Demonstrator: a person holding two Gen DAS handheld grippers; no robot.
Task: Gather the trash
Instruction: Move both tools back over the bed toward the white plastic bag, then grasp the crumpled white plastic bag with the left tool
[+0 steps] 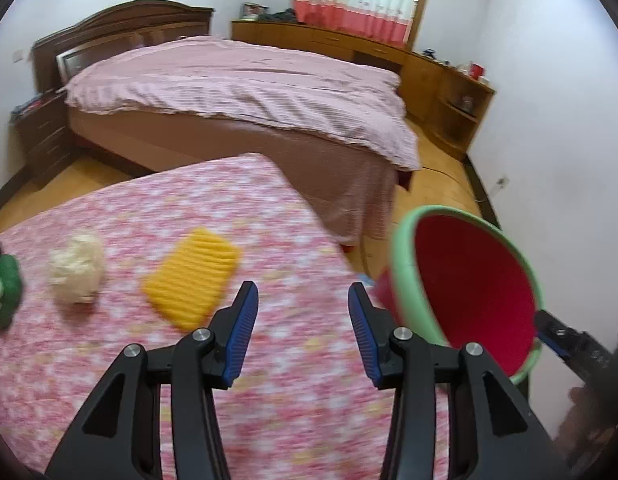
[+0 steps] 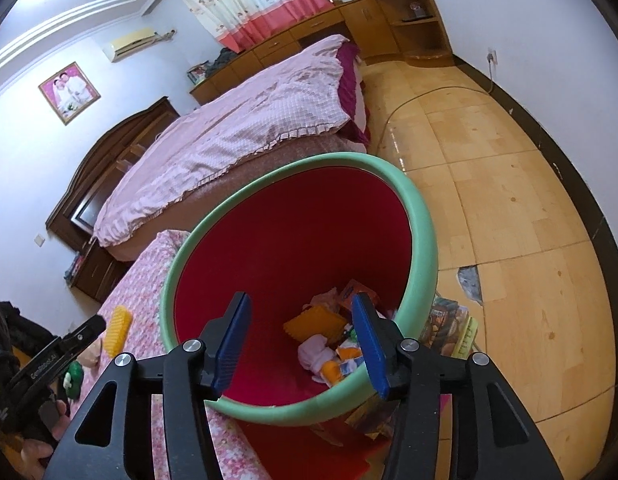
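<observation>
My left gripper [image 1: 303, 292] hangs open over a table with a pink floral cloth [image 1: 269, 380], nothing between its blue pads. Ahead of it lie a yellow ridged piece [image 1: 193, 278], a crumpled white wad [image 1: 77, 270] and a green item [image 1: 3, 292]. A red bin with a green rim [image 1: 405, 272] stands at the table's right edge. My right gripper [image 2: 301, 300] is open over the bin's near rim [image 2: 269, 410], and its pads do not press on it. Inside the bin lie a yellow ridged piece [image 2: 315, 322], a pale wad [image 2: 317, 354] and wrappers [image 2: 355, 290].
A bed with a pink cover [image 1: 249, 88] stands beyond the table. Wooden cabinets [image 1: 449, 92] line the far wall. Stacked magazines [image 2: 449, 324] sit under the bin on the wooden floor [image 2: 509, 200], which has a broken patch [image 2: 469, 282] and a cable [image 2: 409, 100].
</observation>
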